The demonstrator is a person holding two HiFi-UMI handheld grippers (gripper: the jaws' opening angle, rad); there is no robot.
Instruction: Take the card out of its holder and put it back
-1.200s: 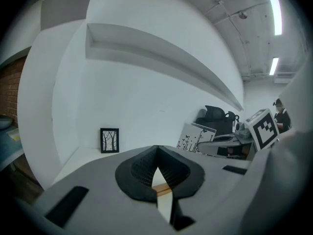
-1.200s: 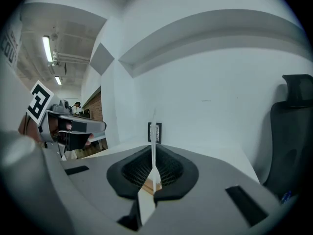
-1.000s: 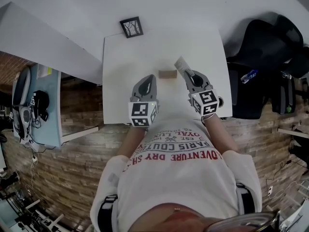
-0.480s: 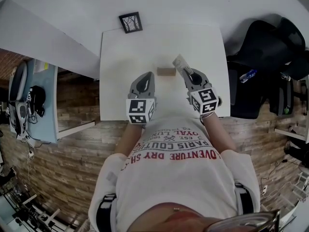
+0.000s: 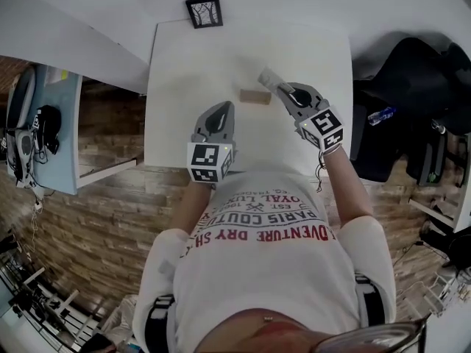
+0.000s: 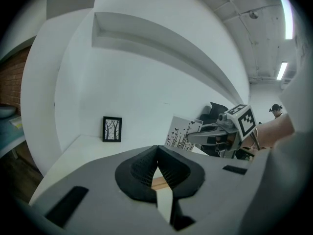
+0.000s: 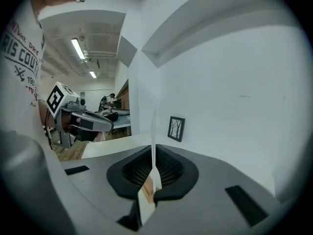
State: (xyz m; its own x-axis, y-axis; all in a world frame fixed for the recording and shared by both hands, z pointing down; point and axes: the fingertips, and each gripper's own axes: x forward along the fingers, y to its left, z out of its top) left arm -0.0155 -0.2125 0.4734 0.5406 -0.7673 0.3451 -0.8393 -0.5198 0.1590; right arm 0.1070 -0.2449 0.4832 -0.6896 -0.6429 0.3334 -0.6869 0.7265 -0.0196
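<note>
white t-shirt (image 5: 265,271), red and grey lettering; grey left gripper (image 5: 226,106) and right gripper (image 5: 280,90), black-and-white marker cubes (image 5: 206,164).

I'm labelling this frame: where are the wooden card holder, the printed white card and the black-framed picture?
Wooden card holder (image 5: 255,96): head view, top face.
White printed card (image 6: 177,131): left gripper view, printed face.
Black-framed picture (image 5: 204,12): head view, centre.

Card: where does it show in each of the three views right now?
Head view: card right of centre, in the right claw, up-right of the wooden holder.
Left gripper view: card right of centre, patterned face showing.
Right gripper view: card edge-on at centre, pinched between the jaws.
Shared landmark: framed picture.
</note>
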